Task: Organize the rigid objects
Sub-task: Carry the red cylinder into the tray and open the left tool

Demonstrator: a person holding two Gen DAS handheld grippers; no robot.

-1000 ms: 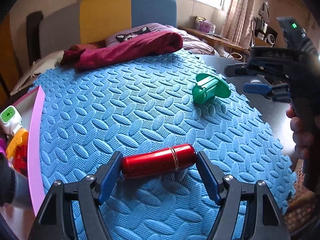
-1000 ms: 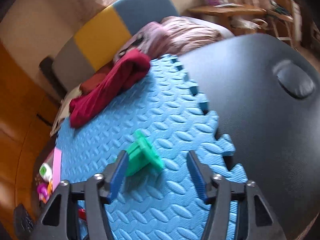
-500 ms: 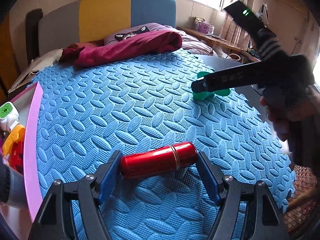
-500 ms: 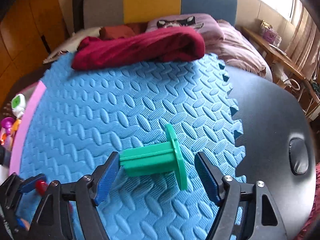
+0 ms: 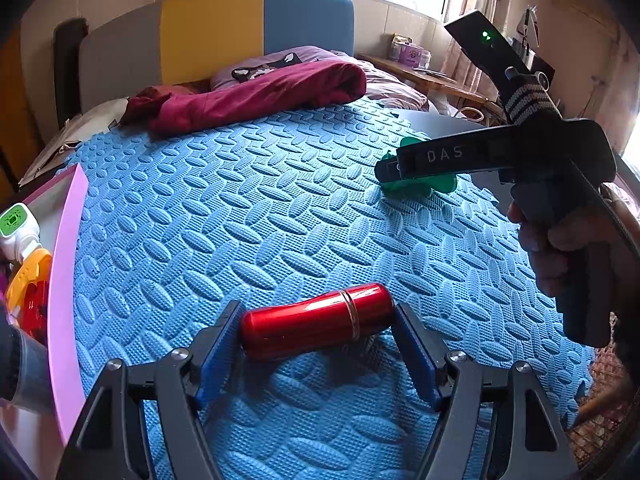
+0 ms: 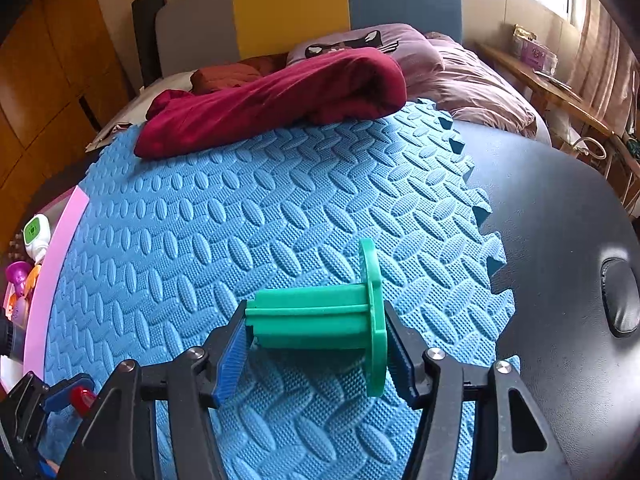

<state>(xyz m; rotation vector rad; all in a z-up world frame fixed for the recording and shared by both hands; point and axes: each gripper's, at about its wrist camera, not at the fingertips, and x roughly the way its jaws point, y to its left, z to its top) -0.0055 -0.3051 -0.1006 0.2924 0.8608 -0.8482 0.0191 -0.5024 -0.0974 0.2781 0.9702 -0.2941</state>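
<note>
A glossy red cylinder [image 5: 316,322] lies crosswise on the blue foam mat [image 5: 248,216]. My left gripper [image 5: 318,318] is shut on it, one blue pad on each end. A green plastic spool [image 6: 316,316] with a round flange lies near the mat's right edge. My right gripper [image 6: 314,322] is shut on it: one pad touches the stem's end, the other presses the flange. In the left wrist view the right gripper's body [image 5: 448,156] covers most of the green spool [image 5: 416,186]. A hand [image 5: 568,248] holds its handle.
A pink-edged tray [image 5: 66,264] on the left holds a white and green thermometer [image 5: 18,224] and orange and red toys. A dark red blanket [image 6: 276,100] lies along the mat's far edge. Right of the mat is a black table top [image 6: 560,220].
The right gripper swung in from the right, rolled level and came down over the green spool, and its jaws narrowed onto it. The left gripper and red cylinder kept still.
</note>
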